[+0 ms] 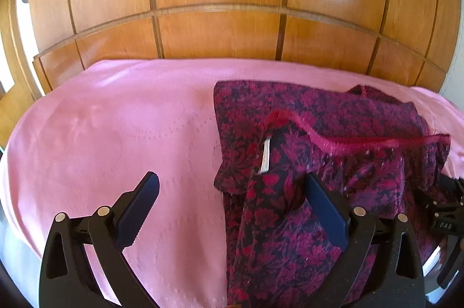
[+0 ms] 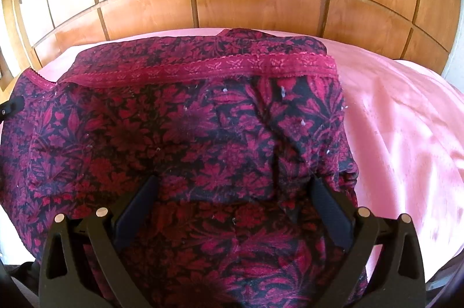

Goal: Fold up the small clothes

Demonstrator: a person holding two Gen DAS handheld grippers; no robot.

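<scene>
Your jaws are spread wide on both grippers: the left gripper (image 1: 232,189) straddles the edge of the floral knit garment (image 1: 333,163), the right gripper (image 2: 233,192) presses into it, on the smooth pink sheet (image 1: 116,119).

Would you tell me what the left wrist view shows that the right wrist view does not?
Only the left wrist view shows the white label and the right gripper at its edge. Only the right wrist view shows the lace trim laid flat. Both share the floral garment, pink bedspread and wooden panelling.
</scene>
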